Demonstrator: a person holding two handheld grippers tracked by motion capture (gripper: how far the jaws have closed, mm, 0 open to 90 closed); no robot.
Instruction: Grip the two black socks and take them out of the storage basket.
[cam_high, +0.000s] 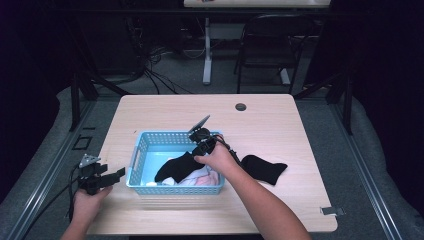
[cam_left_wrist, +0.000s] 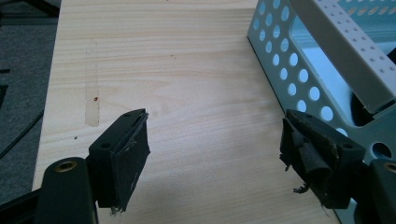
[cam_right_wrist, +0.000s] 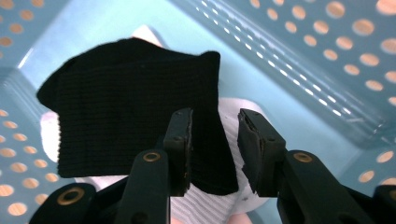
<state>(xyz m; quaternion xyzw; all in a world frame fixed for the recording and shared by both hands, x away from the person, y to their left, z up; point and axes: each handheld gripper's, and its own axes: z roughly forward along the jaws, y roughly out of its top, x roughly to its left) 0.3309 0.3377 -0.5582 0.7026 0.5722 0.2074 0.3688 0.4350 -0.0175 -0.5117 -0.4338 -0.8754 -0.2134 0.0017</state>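
- Blue basket (cam_high: 141, 150): the landmark, standing on the wooden table (cam_high: 280, 125); white and pink garments (cam_high: 202, 178) lie at its near end
- First black sock (cam_right_wrist: 126, 116): inside the basket, draped over the white garments; judged as delivered
- Right gripper (cam_right_wrist: 214, 149): inside the basket above this sock, jaws part-way apart, an edge of sock between them; the pads do not visibly pinch it, so it reads as let go
- Second black sock (cam_high: 264, 168): on the table just right of the basket; judged as the remaining item to move
- Left gripper (cam_left_wrist: 215, 154): left of the basket, jaws wide apart over bare tabletop, holding nothing
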